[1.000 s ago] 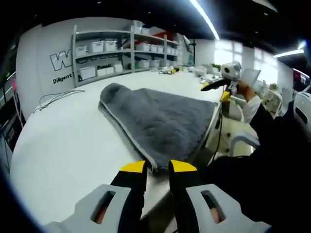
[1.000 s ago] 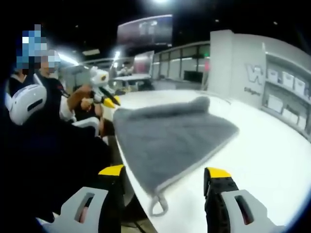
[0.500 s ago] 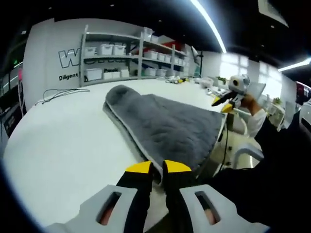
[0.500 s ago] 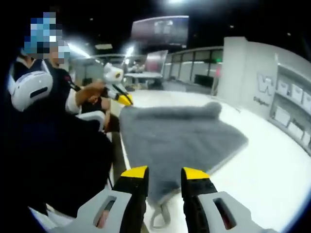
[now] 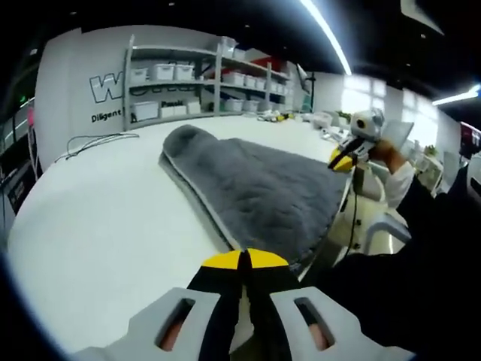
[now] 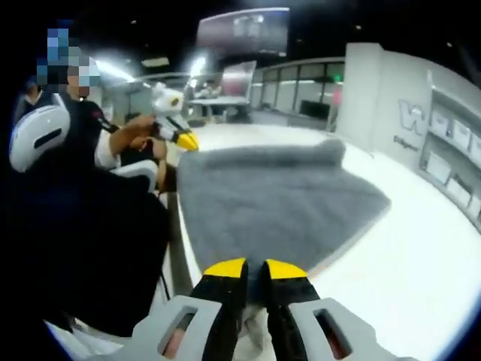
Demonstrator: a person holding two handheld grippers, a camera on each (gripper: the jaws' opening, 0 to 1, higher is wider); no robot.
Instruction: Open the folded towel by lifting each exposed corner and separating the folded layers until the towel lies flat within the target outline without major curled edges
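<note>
My left tongs (image 5: 244,259) are pinched narrow, yellow tips together on the near corner of the grey towel (image 5: 255,192), right at the edge of the white surface (image 5: 105,218). From this side the towel runs away from me across the surface as a folded wedge, with a pale hem along its left edge and a rounded, bulging fold at the far end. My right tongs (image 6: 255,269) are likewise nearly closed, clamped on the towel's (image 6: 278,199) other near corner, where the cloth reaches the surface (image 6: 421,256) edge; the corner itself is hidden between the tips. In the right gripper view the towel spreads broad and mostly smooth, its far edge rolled into a soft ridge, its right side lying slantwise across the white top. Beyond the towel in the left gripper view stands a shelf (image 5: 195,79) with white bins against a wall with dark lettering, and a thin cable (image 5: 94,143) trails on the surface near that wall. A second person sits off the far side of the surface: in the left gripper view their hand (image 5: 383,150) holds up another yellow-tipped gripper (image 5: 342,158), just past the towel's right corner; in the right gripper view I see the same gripper (image 6: 180,135) raised just beyond the towel's left far corner, apart from it, with the hand (image 6: 139,131) behind it. I cannot tell whether that other gripper is open or closed.
</note>
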